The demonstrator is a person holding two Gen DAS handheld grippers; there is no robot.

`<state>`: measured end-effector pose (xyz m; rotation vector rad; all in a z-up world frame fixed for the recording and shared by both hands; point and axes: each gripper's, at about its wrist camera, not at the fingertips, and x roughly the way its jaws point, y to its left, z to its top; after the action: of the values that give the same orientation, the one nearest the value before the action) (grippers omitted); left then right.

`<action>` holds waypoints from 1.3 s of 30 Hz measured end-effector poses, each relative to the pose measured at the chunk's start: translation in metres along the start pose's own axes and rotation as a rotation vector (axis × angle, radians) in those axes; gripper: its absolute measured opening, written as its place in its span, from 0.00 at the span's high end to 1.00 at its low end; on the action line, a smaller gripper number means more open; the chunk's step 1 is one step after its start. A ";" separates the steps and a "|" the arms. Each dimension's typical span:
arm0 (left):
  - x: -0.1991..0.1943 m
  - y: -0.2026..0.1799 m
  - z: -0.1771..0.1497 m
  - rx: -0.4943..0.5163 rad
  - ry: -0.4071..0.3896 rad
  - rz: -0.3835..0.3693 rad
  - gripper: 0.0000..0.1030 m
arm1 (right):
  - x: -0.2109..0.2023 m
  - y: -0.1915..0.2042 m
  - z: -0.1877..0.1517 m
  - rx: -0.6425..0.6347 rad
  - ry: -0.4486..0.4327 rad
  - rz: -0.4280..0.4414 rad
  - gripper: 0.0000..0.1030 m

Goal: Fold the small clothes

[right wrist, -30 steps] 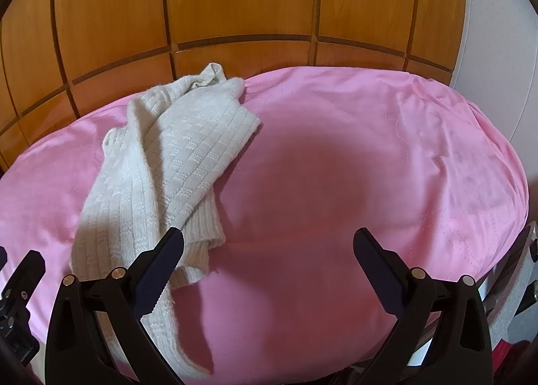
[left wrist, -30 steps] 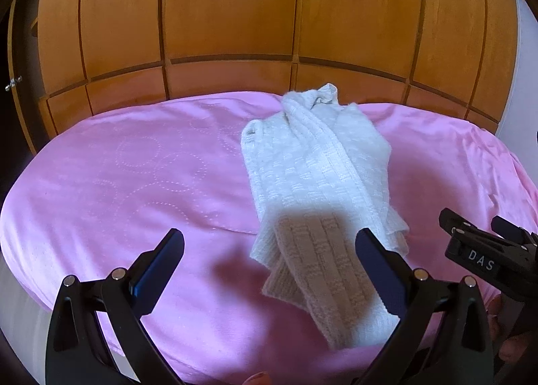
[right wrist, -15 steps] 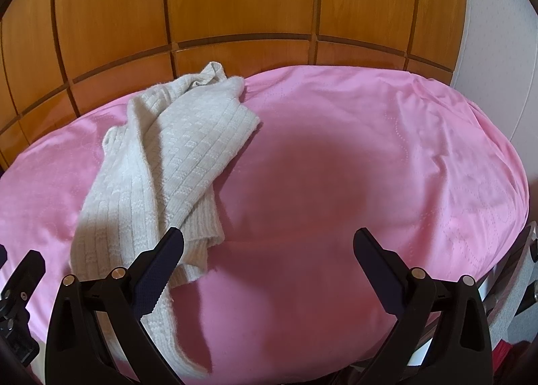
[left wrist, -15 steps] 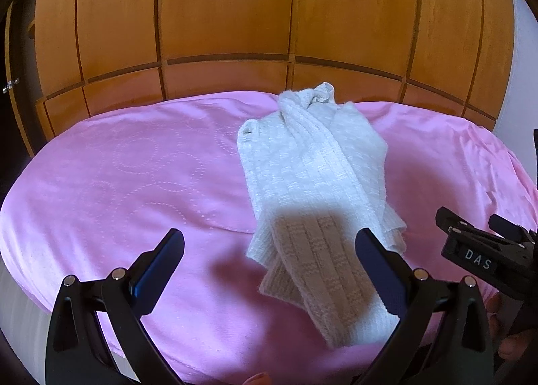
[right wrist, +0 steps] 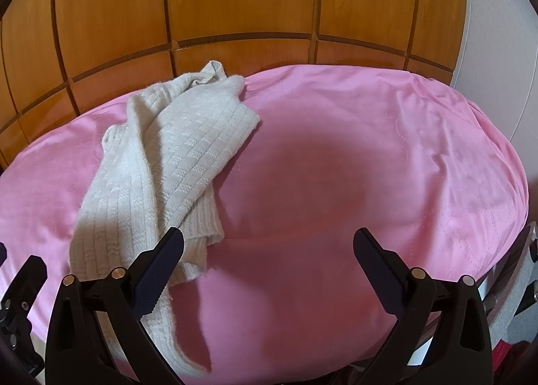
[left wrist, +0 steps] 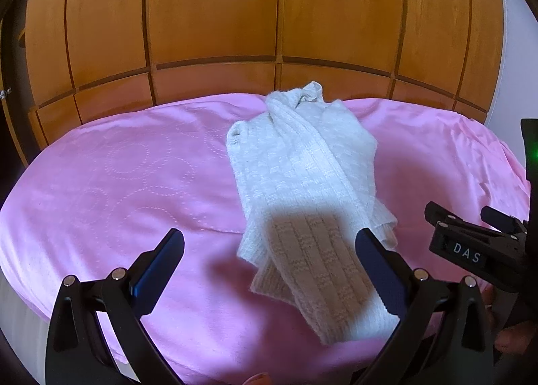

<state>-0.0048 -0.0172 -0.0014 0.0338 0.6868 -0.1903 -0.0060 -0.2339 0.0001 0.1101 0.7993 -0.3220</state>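
Pink sheet covers the bed before a wood panel wall, a cream knit garment lies bunched lengthwise on it, and the left gripper and right gripper hover with jaws spread wide, gripping nothing.

Cream knit sweater, ribbed and checker textured, lies loosely bunched lengthwise on pink sheet. Far end crumpled at sheet's back edge; near end, a narrow ribbed strip, reaches sheet's front edge. Layers overlap, partly folded, uneven.
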 end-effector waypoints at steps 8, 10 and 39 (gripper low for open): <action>0.000 -0.006 0.000 0.023 0.006 -0.010 0.02 | 0.000 0.000 0.000 -0.002 0.001 0.001 0.03; 0.000 -0.007 0.000 0.027 0.008 -0.013 0.02 | 0.000 0.001 0.000 -0.001 0.001 0.000 0.03; 0.063 -0.089 -0.044 0.435 0.282 -0.219 0.85 | 0.037 -0.063 0.008 0.112 0.073 -0.079 0.03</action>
<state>-0.0014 -0.1103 -0.0725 0.4096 0.9194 -0.5509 0.0033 -0.3045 -0.0194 0.1965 0.8590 -0.4397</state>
